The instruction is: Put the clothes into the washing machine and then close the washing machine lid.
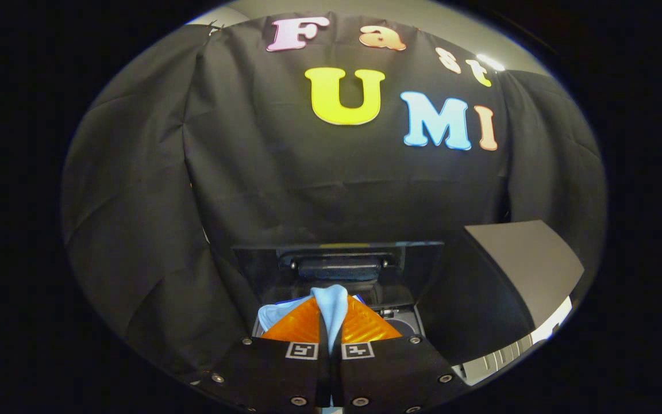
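Black booth cloth (creased), grey ceiling

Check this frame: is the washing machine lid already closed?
No. The lid stands raised behind the opening, while the tool is shut on the light blue cloth in front of it.

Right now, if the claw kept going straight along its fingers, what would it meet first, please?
The claw, shut on the light blue cloth, points at the raised washing machine lid. That lid looks first in line, though depth is hard to judge.

Light-blue cloth — above open washer
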### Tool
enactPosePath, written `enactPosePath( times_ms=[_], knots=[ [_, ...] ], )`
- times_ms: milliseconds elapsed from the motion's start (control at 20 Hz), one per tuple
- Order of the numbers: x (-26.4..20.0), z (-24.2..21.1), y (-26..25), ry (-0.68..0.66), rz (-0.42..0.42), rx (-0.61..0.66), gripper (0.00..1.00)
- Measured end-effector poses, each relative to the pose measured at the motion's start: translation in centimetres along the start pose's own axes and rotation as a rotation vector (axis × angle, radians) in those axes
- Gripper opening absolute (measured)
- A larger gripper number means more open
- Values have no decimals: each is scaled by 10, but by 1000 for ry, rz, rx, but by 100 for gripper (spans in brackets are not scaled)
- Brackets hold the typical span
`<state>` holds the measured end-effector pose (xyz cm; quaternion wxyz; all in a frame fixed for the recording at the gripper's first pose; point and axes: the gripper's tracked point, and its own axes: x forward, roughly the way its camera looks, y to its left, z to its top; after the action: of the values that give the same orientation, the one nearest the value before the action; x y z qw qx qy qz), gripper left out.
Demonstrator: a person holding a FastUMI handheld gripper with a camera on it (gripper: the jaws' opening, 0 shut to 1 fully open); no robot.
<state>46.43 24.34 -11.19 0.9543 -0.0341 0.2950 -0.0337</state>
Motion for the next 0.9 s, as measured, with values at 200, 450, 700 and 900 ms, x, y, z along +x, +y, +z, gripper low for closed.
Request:
enactPosePath(
  times_ms=[200, 450, 700, 900],
  knots=[
    [38, -52, -3, 90, 5, -26, 1],
    [76, -100, -16, 202, 8, -6, 1],
    [101, -149, -20, 309, 6, 20, 1],
    [121, -184, -29, 396, 14, 20, 1]
  ],
)
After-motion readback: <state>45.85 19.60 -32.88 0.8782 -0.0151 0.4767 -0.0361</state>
